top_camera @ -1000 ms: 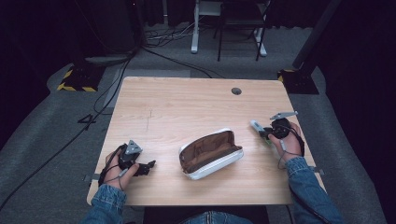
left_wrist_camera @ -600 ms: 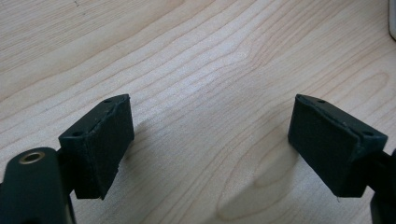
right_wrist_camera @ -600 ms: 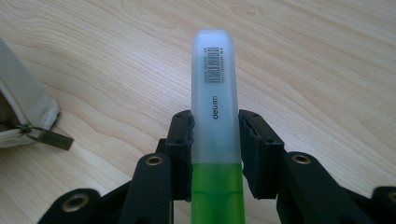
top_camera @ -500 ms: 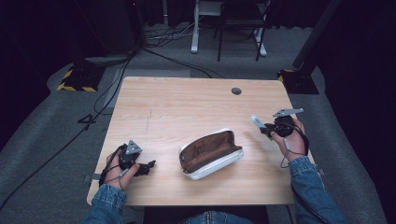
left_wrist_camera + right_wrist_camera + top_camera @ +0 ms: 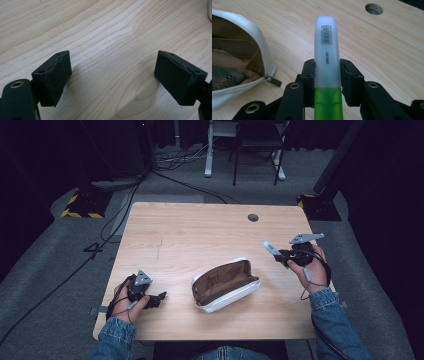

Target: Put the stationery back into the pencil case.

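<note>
Right gripper clamped on green highlighter with frosted cap, held off the wooden table right of open white pencil case; left gripper spread wide, nothing between, left of case. Best swung cap-first over case mouth, lowered into tan fabric lining, released only once inside.

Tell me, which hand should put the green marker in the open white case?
Probably the right. The right gripper is already shut on the green marker, beside the open pencil case. The left gripper is open and holds nothing, over bare table.
</note>
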`<state>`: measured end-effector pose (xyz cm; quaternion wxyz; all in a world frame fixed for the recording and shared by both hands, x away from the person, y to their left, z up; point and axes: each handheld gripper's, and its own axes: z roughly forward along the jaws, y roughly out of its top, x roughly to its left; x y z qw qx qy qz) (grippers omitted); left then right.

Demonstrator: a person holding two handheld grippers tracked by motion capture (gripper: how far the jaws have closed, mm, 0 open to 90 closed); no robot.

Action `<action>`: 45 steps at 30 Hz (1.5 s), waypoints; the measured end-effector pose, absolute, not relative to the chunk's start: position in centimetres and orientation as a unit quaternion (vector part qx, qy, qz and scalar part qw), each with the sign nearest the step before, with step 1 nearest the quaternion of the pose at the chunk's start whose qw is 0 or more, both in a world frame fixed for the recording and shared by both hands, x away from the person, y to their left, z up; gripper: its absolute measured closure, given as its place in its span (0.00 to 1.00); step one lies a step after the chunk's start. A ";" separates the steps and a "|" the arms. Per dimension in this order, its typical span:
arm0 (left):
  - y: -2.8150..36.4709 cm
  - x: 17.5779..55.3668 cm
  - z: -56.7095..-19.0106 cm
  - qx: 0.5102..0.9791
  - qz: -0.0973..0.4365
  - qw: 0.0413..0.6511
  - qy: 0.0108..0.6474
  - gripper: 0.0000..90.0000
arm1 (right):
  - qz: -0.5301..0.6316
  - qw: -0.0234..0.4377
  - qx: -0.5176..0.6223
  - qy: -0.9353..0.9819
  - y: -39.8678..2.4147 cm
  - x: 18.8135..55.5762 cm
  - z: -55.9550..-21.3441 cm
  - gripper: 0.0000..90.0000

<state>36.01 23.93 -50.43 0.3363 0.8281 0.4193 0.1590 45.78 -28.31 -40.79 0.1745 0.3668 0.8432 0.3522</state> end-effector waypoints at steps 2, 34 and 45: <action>23.9 36.0 -50.4 0.828 0.159 0.336 0.419 0.16 | 0.356 0.172 0.355 0.847 -27.8 45.5 -40.3 0.74; 23.8 36.1 -50.4 0.826 0.159 0.337 0.423 0.16 | 0.405 0.103 0.201 0.886 -20.0 41.0 -36.3 0.74; 23.7 36.1 -50.4 0.826 0.159 0.336 0.424 0.16 | 0.402 0.073 0.158 0.899 -17.7 40.3 -36.6 0.74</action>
